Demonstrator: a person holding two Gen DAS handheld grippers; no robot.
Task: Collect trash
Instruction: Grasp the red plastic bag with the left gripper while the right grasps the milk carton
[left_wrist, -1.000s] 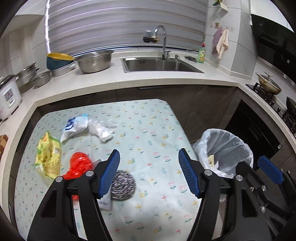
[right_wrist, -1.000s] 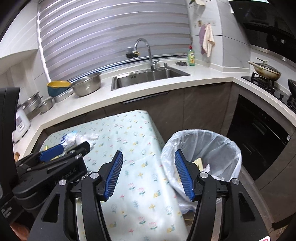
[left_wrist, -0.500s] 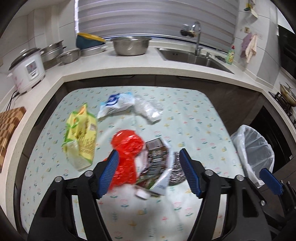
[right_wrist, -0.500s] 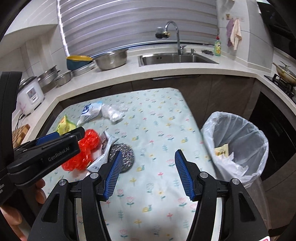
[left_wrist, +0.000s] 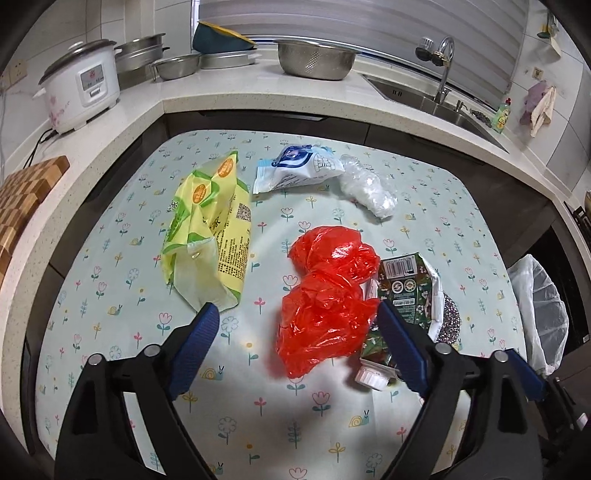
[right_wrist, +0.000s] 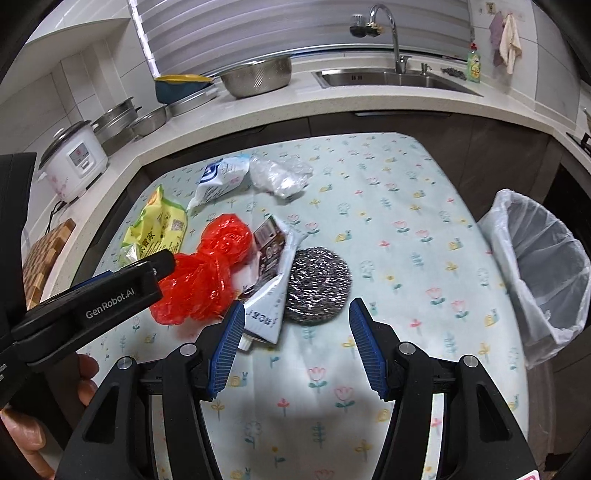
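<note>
Trash lies on the flowered tablecloth (left_wrist: 122, 302): a crumpled red plastic bag (left_wrist: 325, 295), a flattened dark drink carton (left_wrist: 406, 291), a steel scouring pad (right_wrist: 318, 281), a yellow snack packet (left_wrist: 207, 221), a blue-white wrapper (left_wrist: 299, 166) and a clear plastic wad (left_wrist: 367, 186). My left gripper (left_wrist: 299, 332) hangs just above the red bag (right_wrist: 207, 269), its jaws opening, nothing pressed between them. My right gripper (right_wrist: 297, 345) is open just in front of the scouring pad, holding nothing. The carton (right_wrist: 273, 266) lies between bag and pad.
A bin lined with a white bag (right_wrist: 543, 266) stands off the table's right edge. Behind the table runs a counter with a rice cooker (left_wrist: 81, 85), metal bowls (left_wrist: 314, 59), a sink (right_wrist: 391, 77) and a wooden board (left_wrist: 26, 199). A hand (right_wrist: 37, 424) holds the left gripper.
Both grippers have swung from the bin side toward the trash pile and come lower. The left gripper's jaws now stand wider. The red bag now lies between its fingers.
</note>
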